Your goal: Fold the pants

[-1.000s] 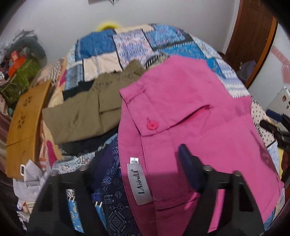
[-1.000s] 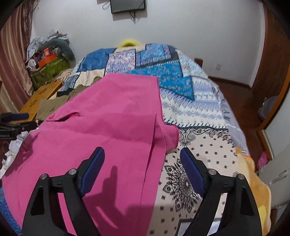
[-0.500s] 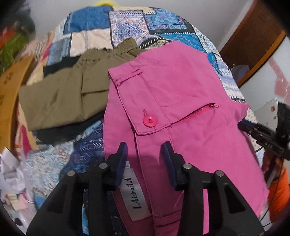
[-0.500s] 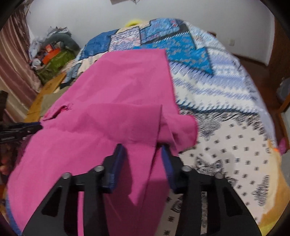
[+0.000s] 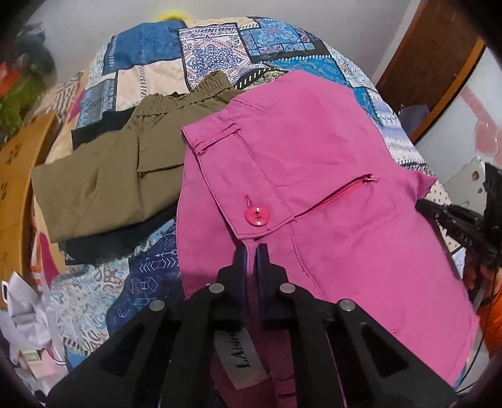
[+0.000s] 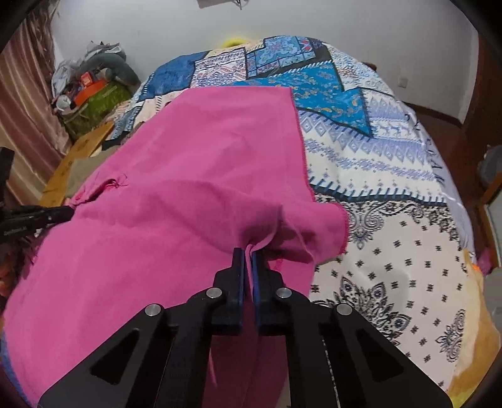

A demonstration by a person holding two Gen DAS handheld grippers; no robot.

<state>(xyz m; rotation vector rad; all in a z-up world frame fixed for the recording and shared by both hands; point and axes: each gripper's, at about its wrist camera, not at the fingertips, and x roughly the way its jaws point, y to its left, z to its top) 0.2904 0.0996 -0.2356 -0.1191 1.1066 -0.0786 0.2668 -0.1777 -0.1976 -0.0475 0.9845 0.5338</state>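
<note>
Left wrist view had the left gripper [image 5: 250, 251] with its blue pads pressed together on the waistband edge of the pink pants [image 5: 313, 175], just below the pink button [image 5: 257, 216] and right by the fly flap. A white brand label [image 5: 240, 354] sat under the gripper body, partly hidden. The pants were spread flat across the near part of the bed [image 5: 219, 50], waist end toward this camera, zipper pocket [image 5: 339, 194] slanting off to the right.

On the left, the pants' edge ran just beside a pair of olive shorts [image 5: 119, 175], which lay on top of something black, so not much free room on that side. A wooden board [image 5: 15, 194] and some crumpled paper [image 5: 22, 310] crowded the bed's left rim too.

Right wrist view showed the right gripper [image 6: 249, 251] also clamped tight, pinching a bunched fold of the pink fabric near the leg end, where the hem corner flopped over. To the right of that edge the patterned bedspread [image 6: 392, 219] was open cloth all the way to the bed's far side, lots of space there. Far beyond the pants the quilt's blue patchwork ran up to the white wall [image 6: 313, 18].

Room stuff: a heap of bags and boxes [image 6: 91, 84] in the left corner by a striped curtain [image 6: 22, 103], and a brown wooden door [image 5: 423, 69] on the right in the left wrist view.
</note>
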